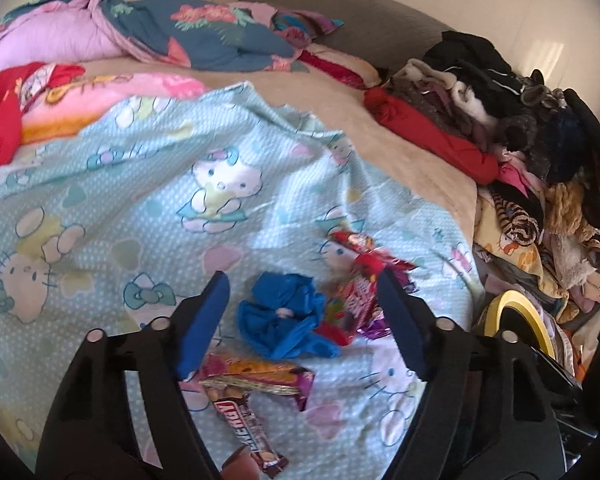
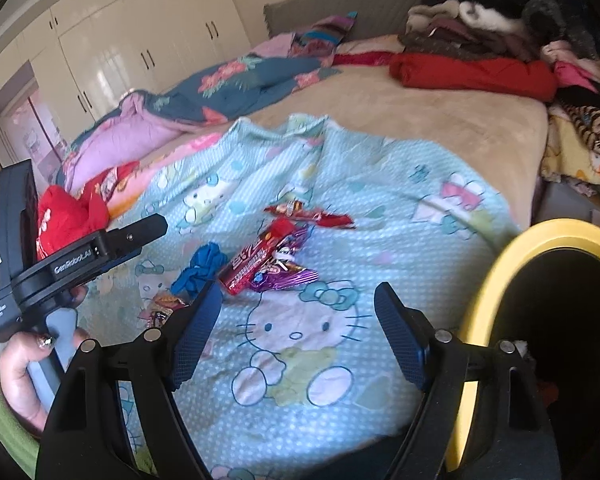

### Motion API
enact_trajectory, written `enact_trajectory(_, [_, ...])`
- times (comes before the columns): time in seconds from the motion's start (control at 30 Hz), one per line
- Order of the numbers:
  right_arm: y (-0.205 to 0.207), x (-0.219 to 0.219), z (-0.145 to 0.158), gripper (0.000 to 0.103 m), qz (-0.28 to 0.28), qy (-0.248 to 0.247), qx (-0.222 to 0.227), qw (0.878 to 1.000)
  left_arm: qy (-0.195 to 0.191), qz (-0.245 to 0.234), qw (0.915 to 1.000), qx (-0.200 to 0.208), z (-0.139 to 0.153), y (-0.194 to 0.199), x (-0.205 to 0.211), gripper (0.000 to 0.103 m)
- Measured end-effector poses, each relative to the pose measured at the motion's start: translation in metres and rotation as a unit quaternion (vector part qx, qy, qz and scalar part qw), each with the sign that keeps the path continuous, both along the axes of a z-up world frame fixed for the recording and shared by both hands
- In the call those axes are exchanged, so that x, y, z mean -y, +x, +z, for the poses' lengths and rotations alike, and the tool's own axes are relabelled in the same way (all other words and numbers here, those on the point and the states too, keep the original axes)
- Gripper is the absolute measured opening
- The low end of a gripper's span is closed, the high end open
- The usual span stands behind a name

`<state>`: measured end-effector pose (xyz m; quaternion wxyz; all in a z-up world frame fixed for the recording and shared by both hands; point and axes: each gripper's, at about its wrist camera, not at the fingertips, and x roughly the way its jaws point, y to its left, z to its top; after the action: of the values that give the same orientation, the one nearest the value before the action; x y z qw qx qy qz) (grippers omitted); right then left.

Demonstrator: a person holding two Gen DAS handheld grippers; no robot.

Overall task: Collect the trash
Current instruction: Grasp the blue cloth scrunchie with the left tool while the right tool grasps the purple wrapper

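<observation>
Trash lies on the pale blue cartoon-cat blanket (image 1: 140,200): a crumpled blue piece (image 1: 284,316), a red sweet wrapper (image 1: 356,292) over purple foil, a second red wrapper (image 1: 360,244) behind it, and two snack bar wrappers (image 1: 256,376) close in. My left gripper (image 1: 303,280) stands open just above the heap, with the blue piece and the red wrapper seen between its fingers and no pad pressing on them. My right gripper (image 2: 298,288) is open over bare blanket, short of the red wrapper (image 2: 260,260) and blue piece (image 2: 200,270). A black bin with a yellow rim (image 2: 540,240) sits right beside it.
A big pile of clothes (image 1: 520,120) fills the bed's right side, above the bin (image 1: 516,312). Rumpled quilts (image 1: 180,32) and a red garment (image 2: 68,216) lie at the back and left. A hand (image 2: 24,368) holds the left gripper's handle. White wardrobes (image 2: 140,52) line the far wall.
</observation>
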<state>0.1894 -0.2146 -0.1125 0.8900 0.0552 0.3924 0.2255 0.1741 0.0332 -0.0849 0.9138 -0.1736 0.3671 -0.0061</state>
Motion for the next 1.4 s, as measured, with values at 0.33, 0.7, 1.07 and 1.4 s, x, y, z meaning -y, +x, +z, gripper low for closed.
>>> enact_trajectory(0.33, [0.037,-0.021,-0.027,0.070,-0.003,0.011,-0.036,0.999,-0.029,-0.006,0.9989,-0.037,-0.032,0.007,-0.008,0.043])
enact_trajectory(0.7, [0.080,-0.021,-0.038,0.053,-0.032,0.067,-0.079,0.994,-0.037,-0.005,0.9971,-0.067,-0.053,0.016,-0.008,0.035])
enact_trajectory(1.07, [0.062,-0.007,-0.034,0.019,-0.030,0.089,-0.064,0.994,-0.038,-0.015,0.9965,-0.073,-0.058,0.017,-0.003,0.023])
enact_trajectory(1.4, [0.023,0.005,-0.016,0.018,-0.016,0.079,-0.024,0.996,-0.044,-0.029,0.9979,-0.039,-0.036,0.014,0.002,0.012])
